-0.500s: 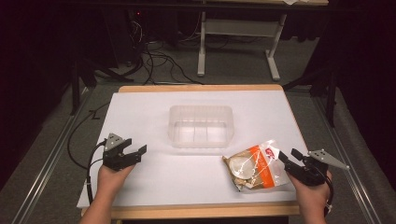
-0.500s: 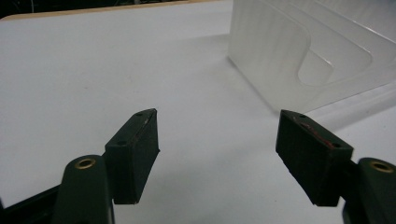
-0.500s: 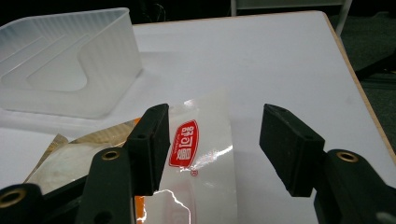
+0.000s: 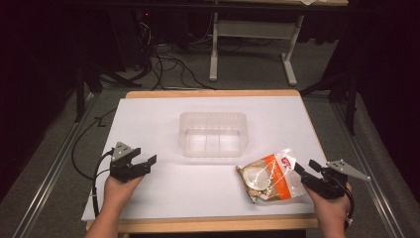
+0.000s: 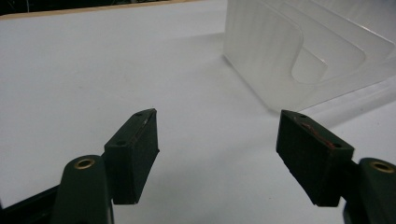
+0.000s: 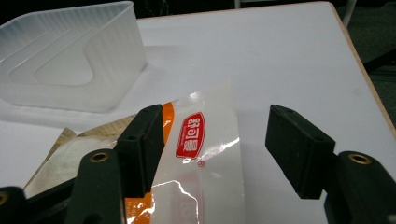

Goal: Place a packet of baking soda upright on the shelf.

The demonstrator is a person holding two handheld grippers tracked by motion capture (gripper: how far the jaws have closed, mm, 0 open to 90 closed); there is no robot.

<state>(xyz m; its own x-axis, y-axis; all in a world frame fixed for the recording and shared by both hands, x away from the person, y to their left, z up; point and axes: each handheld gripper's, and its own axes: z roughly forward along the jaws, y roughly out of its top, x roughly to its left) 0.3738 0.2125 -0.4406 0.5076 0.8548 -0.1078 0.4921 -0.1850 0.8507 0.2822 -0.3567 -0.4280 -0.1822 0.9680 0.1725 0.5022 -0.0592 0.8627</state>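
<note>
Orange-and-clear packet (image 4: 271, 174) with red label; translucent, seemingly ribbed tub (image 4: 213, 134).

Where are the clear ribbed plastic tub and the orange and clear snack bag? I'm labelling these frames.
clear ribbed plastic tub (image 4: 213, 147), high view, on its near wall.
orange and clear snack bag (image 4: 278, 182), high view, on its orange band.
orange and clear snack bag (image 6: 190, 134), right gripper view, on its red label.

Your right hand-held gripper (image 4: 303, 172) has edged closer to the snack bag (image 4: 270, 175), jaws spread over its end.
</note>
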